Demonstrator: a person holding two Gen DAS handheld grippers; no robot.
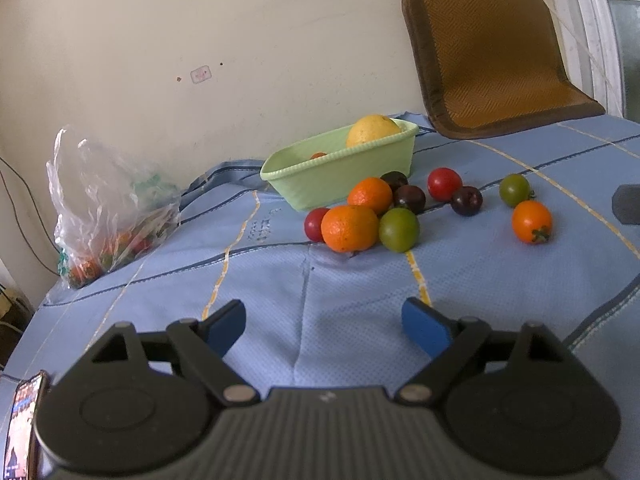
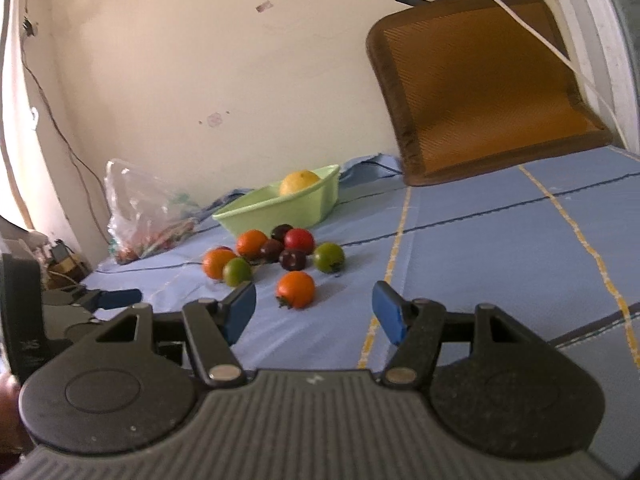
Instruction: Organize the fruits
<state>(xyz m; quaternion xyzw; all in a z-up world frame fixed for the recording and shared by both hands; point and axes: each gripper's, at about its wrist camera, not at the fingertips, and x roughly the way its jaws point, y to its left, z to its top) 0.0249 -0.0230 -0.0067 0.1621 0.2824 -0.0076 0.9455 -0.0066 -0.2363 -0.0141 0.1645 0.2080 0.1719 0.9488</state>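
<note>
Both grippers are empty right now. The left gripper has its fingers spread wide over bare blue cloth, nothing between them. The right gripper is open about halfway, also holding nothing, with the lone orange tomato sitting just past its tips, a bit left of centre.

The surface looks like a bed or mat under a blue sheet, so I'll call it that. The green basket is at the far side near the wall, with a big yellow citrus and something small and orange-red already in it. Most of the loose fruit is bunched up right in front of it: two oranges, green tomatoes, red tomatoes and dark plums, several touching each other.

What I'd worry about:

- Everything is round and the sheet is soft and wrinkled. Nudge one in the cluster and the neighbours probably roll, maybe off toward the near edge.
- In the tight pile, a finger has little room to slide between two fruits, so it could shove one instead of gripping it.
- Small tomatoes are soft. Squeeze too hard and they'd likely split; too light and they'd pop out.
- The basket sits at an angle and looks light, so bumping its rim on the drop could push it back.
- The two grippers are close together, so going for the same pile could make them clash.
- The plastic bag at far left also seems to hold produce, easy to forget.
</note>
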